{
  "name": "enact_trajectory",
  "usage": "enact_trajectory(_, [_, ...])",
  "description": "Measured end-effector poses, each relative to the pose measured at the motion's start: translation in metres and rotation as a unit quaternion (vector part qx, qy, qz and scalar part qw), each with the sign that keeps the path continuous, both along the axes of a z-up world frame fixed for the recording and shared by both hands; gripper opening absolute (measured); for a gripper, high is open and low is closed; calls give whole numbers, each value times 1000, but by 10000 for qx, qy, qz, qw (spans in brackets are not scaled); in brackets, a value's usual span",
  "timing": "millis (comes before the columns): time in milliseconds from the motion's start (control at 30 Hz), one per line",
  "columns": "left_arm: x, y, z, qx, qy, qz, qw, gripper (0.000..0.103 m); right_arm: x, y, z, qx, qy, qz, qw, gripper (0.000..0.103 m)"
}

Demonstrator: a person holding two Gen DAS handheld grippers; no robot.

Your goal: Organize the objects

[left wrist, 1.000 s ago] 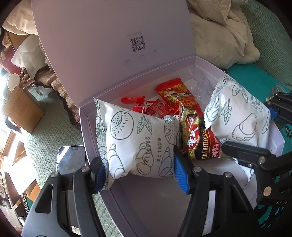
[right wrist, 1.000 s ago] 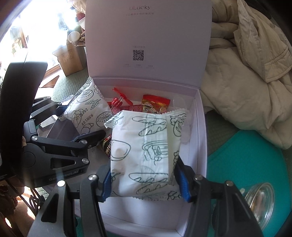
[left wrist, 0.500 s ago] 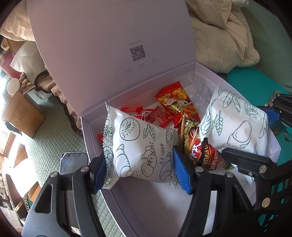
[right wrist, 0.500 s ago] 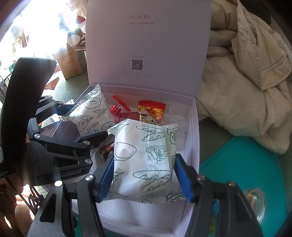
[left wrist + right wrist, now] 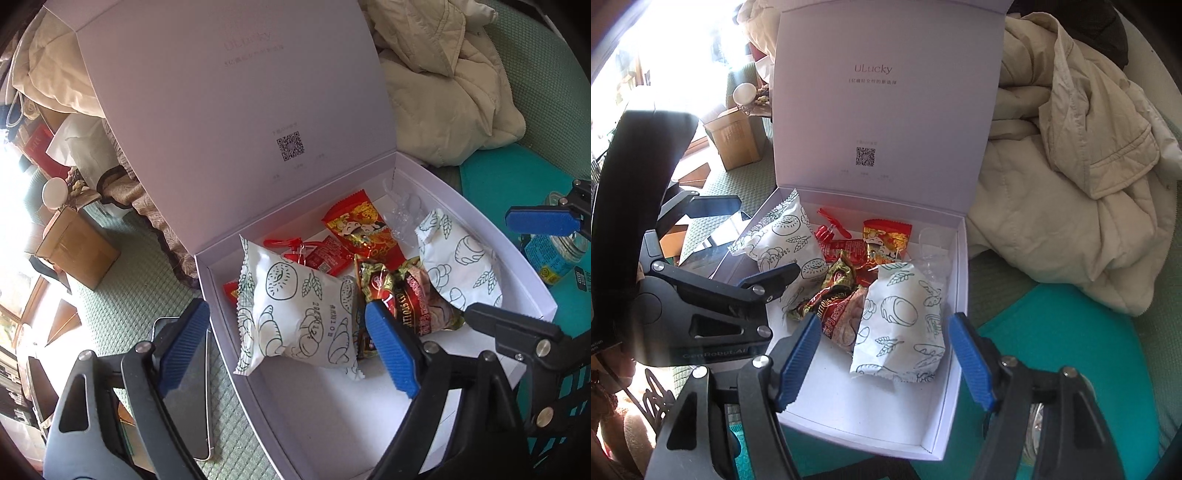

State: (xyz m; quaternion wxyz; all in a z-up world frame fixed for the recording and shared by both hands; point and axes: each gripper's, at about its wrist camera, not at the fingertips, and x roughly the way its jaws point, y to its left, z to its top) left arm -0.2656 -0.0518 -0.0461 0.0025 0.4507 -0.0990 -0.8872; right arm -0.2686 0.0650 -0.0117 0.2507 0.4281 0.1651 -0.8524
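A white box (image 5: 218,325) with its lid raised holds snack packets. A white bread packet (image 5: 299,317) with green drawings lies at its left side. My left gripper (image 5: 288,347) hangs just above it, jaws opening, blue pads clear of the wrapper. A second white bread packet (image 5: 901,328) lies at the box's right side. My right gripper (image 5: 884,358) is over its near end, jaws opening, pads not touching it. Between the two packets sits a dark red crinkled wrapper (image 5: 410,295), with red packets (image 5: 364,229) behind.
A phone (image 5: 184,387) lies on the green quilted surface left of the box. A beige jacket (image 5: 1071,166) is heaped at the back right. A teal mat (image 5: 1052,350) and a jar (image 5: 565,243) are to the right. A cardboard box (image 5: 74,251) stands far left.
Both grippers have opened, let go of their bread packets and drawn up and back. The two packets now lie in the box.
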Motion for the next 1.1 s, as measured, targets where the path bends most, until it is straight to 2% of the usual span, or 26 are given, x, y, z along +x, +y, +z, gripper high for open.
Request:
enact_trajectory(433, [23, -11, 60, 581, 296, 136, 9978, 87, 24, 16, 62, -248, 539, -210, 9980, 73])
enact_trajectory(833, [66, -7, 125, 672, 810, 152, 9943, 87, 61, 34, 117, -572, 1074, -357, 9919, 76])
enact_trajectory(1000, [86, -2, 146, 778, 867, 121, 9931, 87, 79, 41, 135, -632, 1262, -461, 9889, 77])
enact_trajectory(1100, [100, 1, 158, 810, 1032, 116, 9913, 87, 89, 45, 145, -668, 1316, -527, 9877, 77])
